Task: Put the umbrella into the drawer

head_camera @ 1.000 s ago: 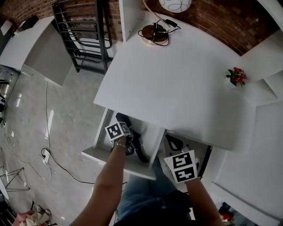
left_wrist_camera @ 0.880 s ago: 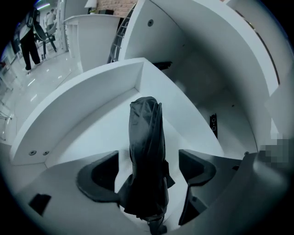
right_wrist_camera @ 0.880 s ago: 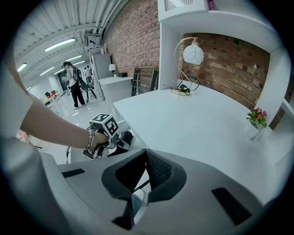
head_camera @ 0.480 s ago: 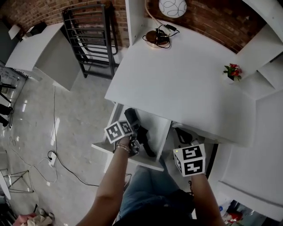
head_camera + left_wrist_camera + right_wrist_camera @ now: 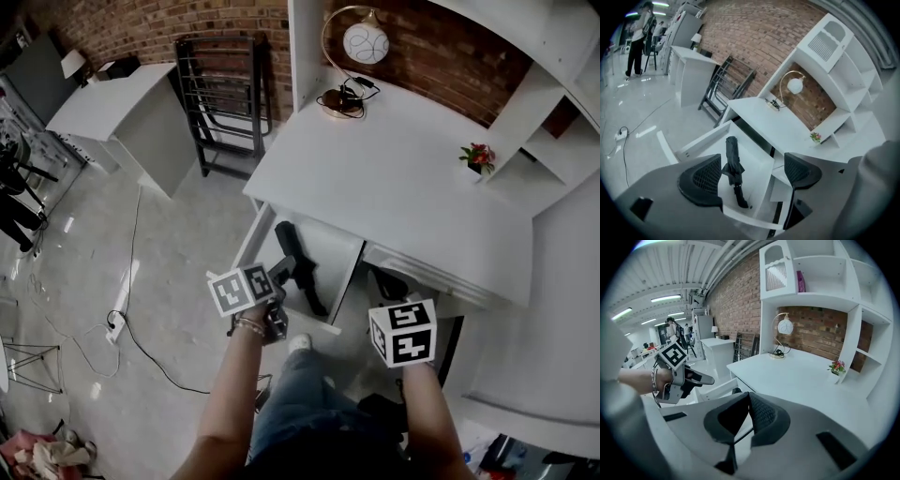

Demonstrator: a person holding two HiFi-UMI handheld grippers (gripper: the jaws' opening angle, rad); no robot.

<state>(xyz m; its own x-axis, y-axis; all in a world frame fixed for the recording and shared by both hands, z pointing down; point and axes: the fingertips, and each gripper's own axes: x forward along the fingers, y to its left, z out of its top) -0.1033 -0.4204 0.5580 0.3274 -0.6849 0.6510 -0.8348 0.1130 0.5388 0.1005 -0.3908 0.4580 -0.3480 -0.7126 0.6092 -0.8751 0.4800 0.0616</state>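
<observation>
A black folded umbrella (image 5: pixel 298 272) (image 5: pixel 732 164) lies lengthwise on the floor of the open white drawer (image 5: pixel 339 246) (image 5: pixel 757 161) pulled out from under the desk. My left gripper (image 5: pixel 280 277) (image 5: pixel 752 176) hangs above the drawer's front edge, well clear of the umbrella. Its jaws stand wide and are closing a little, with nothing between them. My right gripper (image 5: pixel 389 287) (image 5: pixel 749 397) is to the right, in front of the desk, its jaws shut together on nothing. The left gripper (image 5: pixel 689 377) also shows in the right gripper view.
On the white desk (image 5: pixel 394 178) stand a globe lamp (image 5: pixel 364 42) with cables and a small flower pot (image 5: pixel 478 157). White shelves (image 5: pixel 553 141) rise at the right. A black folding rack (image 5: pixel 225 94), a white side table (image 5: pixel 122 103) and a floor cable (image 5: pixel 117 323) are at left.
The left gripper has opened, let go of the umbrella and risen out of the drawer toward me. The right gripper has risen too. The umbrella stays in the drawer.
</observation>
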